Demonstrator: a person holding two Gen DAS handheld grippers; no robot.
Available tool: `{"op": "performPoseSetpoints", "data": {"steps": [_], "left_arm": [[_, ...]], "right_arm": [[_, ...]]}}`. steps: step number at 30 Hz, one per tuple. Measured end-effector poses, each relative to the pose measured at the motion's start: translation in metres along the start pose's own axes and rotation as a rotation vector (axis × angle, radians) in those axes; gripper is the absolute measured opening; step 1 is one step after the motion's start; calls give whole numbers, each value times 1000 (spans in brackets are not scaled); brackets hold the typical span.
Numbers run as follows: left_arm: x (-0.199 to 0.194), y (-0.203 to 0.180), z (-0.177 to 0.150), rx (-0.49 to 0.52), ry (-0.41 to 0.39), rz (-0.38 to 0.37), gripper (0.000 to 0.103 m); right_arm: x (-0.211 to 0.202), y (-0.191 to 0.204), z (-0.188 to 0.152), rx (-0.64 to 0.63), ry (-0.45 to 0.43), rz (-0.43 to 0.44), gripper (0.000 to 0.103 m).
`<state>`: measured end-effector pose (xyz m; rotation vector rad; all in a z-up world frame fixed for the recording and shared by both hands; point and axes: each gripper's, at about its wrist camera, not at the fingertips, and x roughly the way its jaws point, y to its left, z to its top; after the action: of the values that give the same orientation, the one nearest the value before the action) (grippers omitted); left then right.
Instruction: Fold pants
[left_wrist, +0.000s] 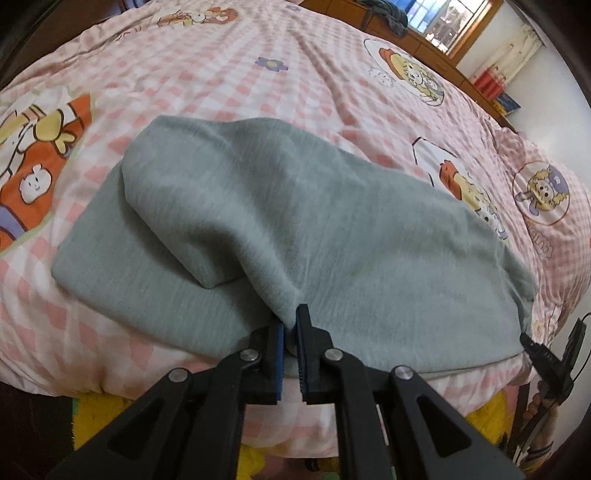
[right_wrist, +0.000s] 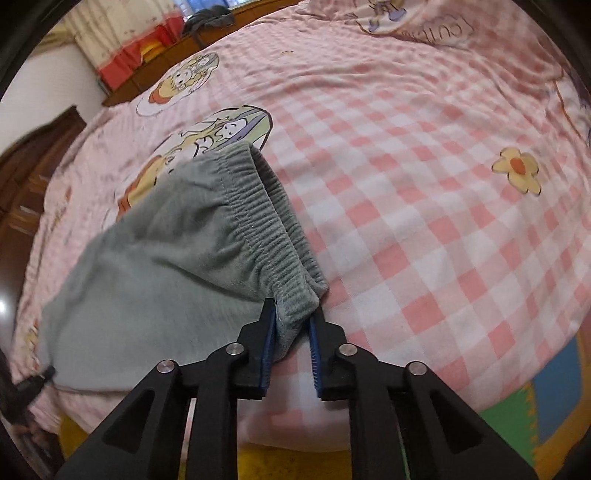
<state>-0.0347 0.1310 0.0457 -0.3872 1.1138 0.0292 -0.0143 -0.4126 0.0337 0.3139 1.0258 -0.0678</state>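
**Ana:** Jaws first, please. How do both pairs stand?

**Ben:** On the left gripper (left_wrist: 290, 325) they are pressed together on a pinched ridge of the pants (left_wrist: 295, 229), along the garment's near edge. On the right gripper (right_wrist: 293, 321) they sit a little wider, with the near end of the elastic waistband (right_wrist: 266, 210) bunched between the blue pads (right_wrist: 271, 325). I judge that a grip, though a loose-looking one.

**Ana:** Where does the garment lie?

**Ben:** Across the near part of the bed, on the pink checked sheet (right_wrist: 424, 184). In the left view one end is already doubled over itself at the left; the waistband end is at the right.

**Ana:** How will it handle?

**Ben:** Soft, light, fleecy knit, I'd say. It droops and creases wherever it isn't supported, so it should drape rather than hold a line. Not fragile, not slippery, and it may drag on the sheet.

**Ana:** Best places to hold?

**Ben:** The gathered waistband is thick and gives the pads something to bite. Along the plain edge, take both layers together, or the lower one could stay behind.
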Motion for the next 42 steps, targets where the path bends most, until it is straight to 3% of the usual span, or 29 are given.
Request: {"op": "performPoseSetpoints", "data": {"steps": [2, 4, 6, 10, 16, 21, 26, 29, 37, 39, 42], "left_arm": [[-4, 2, 0, -5, -11, 15, 15], [-10, 8, -2, -37, -24, 23, 29], [-17, 15, -2, -63, -35, 20, 34], [-31, 31, -2, -90, -59, 40, 34], [-48, 64, 3, -156, -118, 69, 34], [-40, 80, 13, -196, -132, 40, 34], [-24, 77, 22, -198, -124, 27, 34], [-18, 71, 26, -189, -132, -4, 40], [-2, 65, 34, -182, -150, -30, 43], [0, 67, 35, -195, -159, -49, 42], [0, 64, 39, -160, -131, -66, 6]], "right_arm": [[-2, -1, 1, 0, 7, -10, 25], [-8, -5, 2, 27, 16, -18, 31], [-18, -7, 1, 55, 8, -23, 34], [-41, 2, 0, 35, -25, -66, 34], [-67, 45, -1, -108, -52, -116, 34], [-74, 96, -4, -233, -80, -87, 34], [-47, 138, -18, -323, -22, -29, 34], [-25, 153, -31, -344, 37, 2, 34], [30, 161, -52, -345, 152, 2, 35], [31, 160, -51, -342, 146, 5, 35], [30, 159, -52, -343, 147, 11, 35]]}}
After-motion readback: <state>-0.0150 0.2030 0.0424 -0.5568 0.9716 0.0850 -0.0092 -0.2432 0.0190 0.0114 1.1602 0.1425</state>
